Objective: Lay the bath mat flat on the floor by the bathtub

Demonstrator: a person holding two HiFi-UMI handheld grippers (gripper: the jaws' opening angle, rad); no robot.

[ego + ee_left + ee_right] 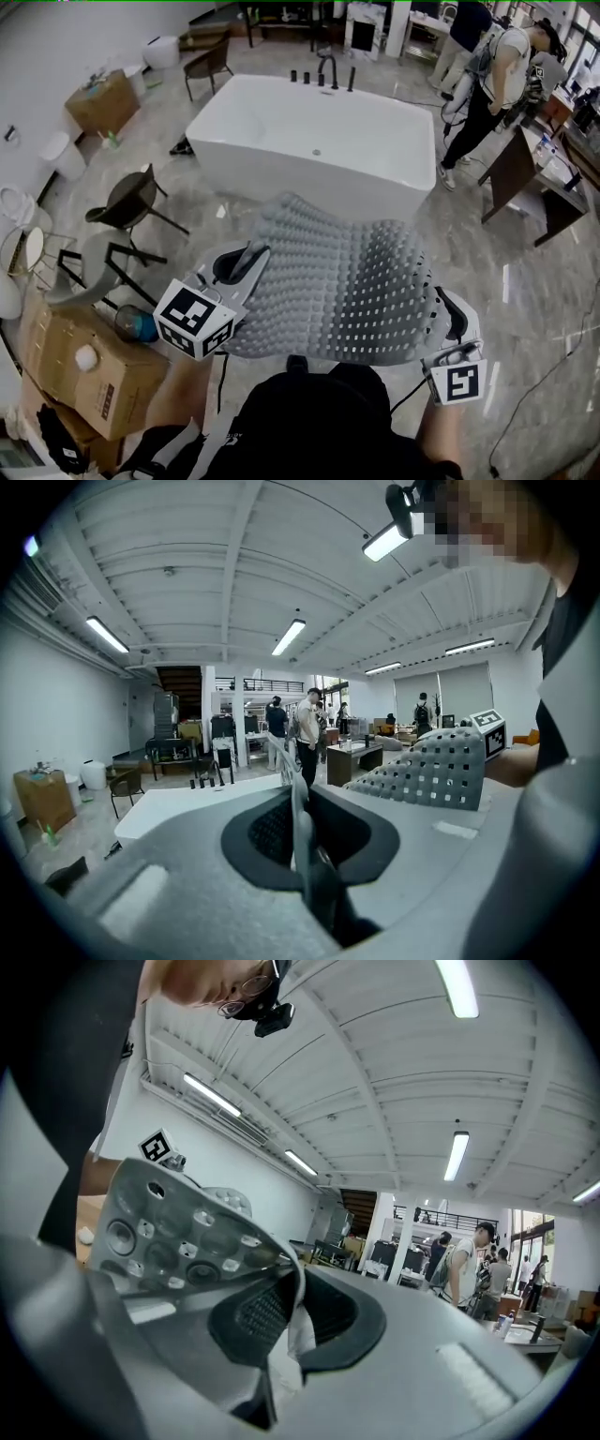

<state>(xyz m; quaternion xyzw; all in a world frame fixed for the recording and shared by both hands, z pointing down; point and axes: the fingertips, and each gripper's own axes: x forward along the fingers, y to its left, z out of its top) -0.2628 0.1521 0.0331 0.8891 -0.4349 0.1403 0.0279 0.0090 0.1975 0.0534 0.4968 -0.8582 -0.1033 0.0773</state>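
Note:
The grey bath mat [337, 277], studded and full of small holes, hangs spread in the air between my two grippers, just in front of the white bathtub [281, 127]. My left gripper [246, 261] is shut on the mat's left edge, my right gripper [450, 317] on its right edge. In the left gripper view a thin fold of mat [436, 766] runs between the closed jaws [298, 822], with the tub [178, 808] beyond. In the right gripper view the mat's underside [173, 1227] curls up from the pinched jaws [289, 1316].
Dark chairs [131, 202] and a cardboard box [89, 370] stand at the left. A person [492, 80] stands by a brown table [534, 183] at the right. A cable [553, 375] lies on the marble floor [511, 281] to the right.

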